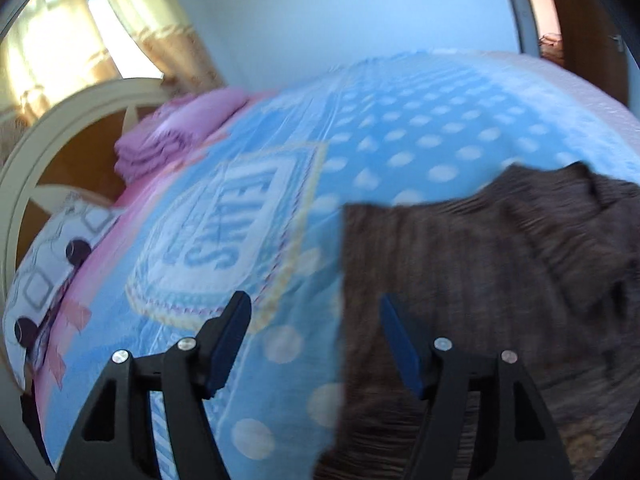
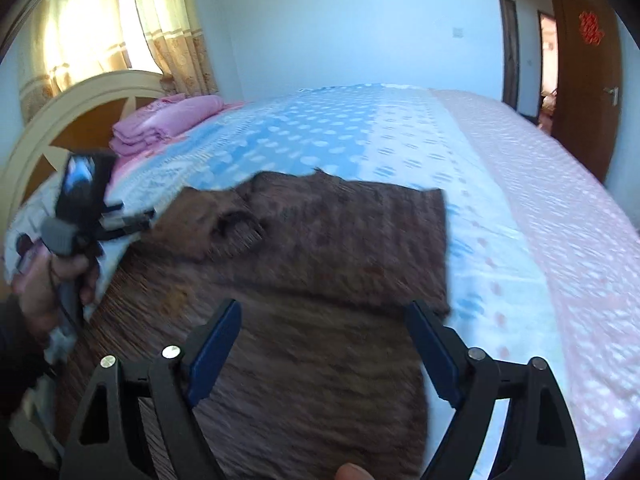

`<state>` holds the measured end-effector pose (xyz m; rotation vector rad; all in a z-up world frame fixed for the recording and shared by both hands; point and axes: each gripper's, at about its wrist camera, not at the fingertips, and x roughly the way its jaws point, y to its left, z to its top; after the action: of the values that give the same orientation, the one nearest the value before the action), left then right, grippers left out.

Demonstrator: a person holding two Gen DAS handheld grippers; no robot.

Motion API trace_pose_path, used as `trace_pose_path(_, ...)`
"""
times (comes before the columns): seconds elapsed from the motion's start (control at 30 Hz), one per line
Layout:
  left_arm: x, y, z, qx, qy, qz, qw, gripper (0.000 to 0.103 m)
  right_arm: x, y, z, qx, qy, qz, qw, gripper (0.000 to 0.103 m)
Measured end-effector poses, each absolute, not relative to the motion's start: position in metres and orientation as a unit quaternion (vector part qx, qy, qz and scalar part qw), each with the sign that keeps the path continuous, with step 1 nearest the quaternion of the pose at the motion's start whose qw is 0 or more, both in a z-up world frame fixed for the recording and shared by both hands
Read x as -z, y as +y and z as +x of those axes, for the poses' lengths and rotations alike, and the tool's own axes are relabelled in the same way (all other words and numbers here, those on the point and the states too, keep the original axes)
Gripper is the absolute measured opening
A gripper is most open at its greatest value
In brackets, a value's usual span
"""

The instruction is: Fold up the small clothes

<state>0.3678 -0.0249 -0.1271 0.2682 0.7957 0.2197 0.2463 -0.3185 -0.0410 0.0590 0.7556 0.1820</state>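
Note:
A brown knitted garment (image 2: pixel 320 240) lies spread on the bed, one part folded over itself along its far side. In the left wrist view it (image 1: pixel 500 300) fills the right half. My left gripper (image 1: pixel 314 308) is open and empty, above the garment's left edge. My right gripper (image 2: pixel 324 316) is open and empty, above the garment's near part. The left gripper and the hand holding it also show in the right wrist view (image 2: pixel 80 216) at the garment's left side.
The bed has a blue dotted blanket (image 1: pixel 400 140) and a pink bedspread (image 2: pixel 560 220) at the right. Folded pink cloth (image 2: pixel 160 120) lies by the cream headboard (image 2: pixel 80 96). A patterned pillow (image 1: pixel 52 280) lies at left. A brown door (image 2: pixel 580 80) stands at right.

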Motion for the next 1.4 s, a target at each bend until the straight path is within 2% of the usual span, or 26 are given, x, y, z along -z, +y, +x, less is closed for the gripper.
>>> trace_pose_path(0.1, 0.149, -0.016, 0.374, -0.101, 0.422, 0.126, 0.892, 0.07, 0.04, -0.286, 0.292, -0.099, 0.392, 0.006, 0.915, 0.077)
trace_pose_path(0.4, 0.157, -0.016, 0.366, -0.113, 0.401, 0.138, 0.899, 0.077, 0.093, -0.183, 0.378, -0.098, 0.431, -0.161, 0.883, 0.077)
trace_pose_path(0.47, 0.157, -0.016, 0.366, -0.113, 0.398, 0.136, 0.9, 0.077, 0.098, -0.178, 0.388, -0.09, 0.429, -0.171, 0.882, 0.058)
trace_pose_path(0.5, 0.158, -0.016, 0.366, -0.113, 0.397, 0.136, 0.901, 0.077, 0.098, -0.183, 0.395, -0.076, 0.433, -0.164, 0.883, 0.04)
trace_pose_path(0.53, 0.158, -0.015, 0.366, -0.112, 0.397, 0.134, 0.901, 0.077, 0.096, -0.192, 0.401, -0.062, 0.437, -0.144, 0.886, 0.037)
trace_pose_path(0.7, 0.158, -0.008, 0.366, -0.105, 0.401, 0.112, 0.903, 0.08, 0.082, -0.269, 0.423, 0.062, 0.433, -0.065, 0.897, 0.037)
trace_pose_path(0.97, 0.158, -0.001, 0.367, -0.098, 0.404, 0.09, 0.905, 0.083, 0.067, -0.296, 0.375, -0.071, 0.442, 0.083, 0.89, 0.038)
trace_pose_path(1.17, 0.159, 0.001, 0.366, -0.103, 0.407, 0.085, 0.903, 0.087, 0.103, -0.264, 0.365, -0.098, 0.472, 0.06, 0.874, 0.038)
trace_pose_path(1.2, 0.159, 0.001, 0.366, -0.104, 0.407, 0.086, 0.903, 0.088, 0.106, -0.263, 0.364, -0.102, 0.471, 0.061, 0.874, 0.035)
trace_pose_path(1.23, 0.159, 0.0, 0.366, -0.104, 0.408, 0.085, 0.903, 0.088, 0.107, -0.261, 0.364, -0.1, 0.47, 0.055, 0.875, 0.025)
trace_pose_path(1.27, 0.159, 0.001, 0.366, -0.104, 0.408, 0.083, 0.903, 0.088, 0.106, -0.26, 0.362, -0.098, 0.467, 0.047, 0.877, 0.02)
trace_pose_path(1.3, 0.159, 0.002, 0.366, -0.103, 0.408, 0.081, 0.904, 0.088, 0.104, -0.26, 0.361, -0.096, 0.463, 0.039, 0.88, 0.005)
trace_pose_path(1.4, 0.159, 0.006, 0.366, -0.102, 0.411, 0.071, 0.903, 0.091, 0.094, -0.262, 0.351, -0.105, 0.458, 0.036, 0.882, 0.003)
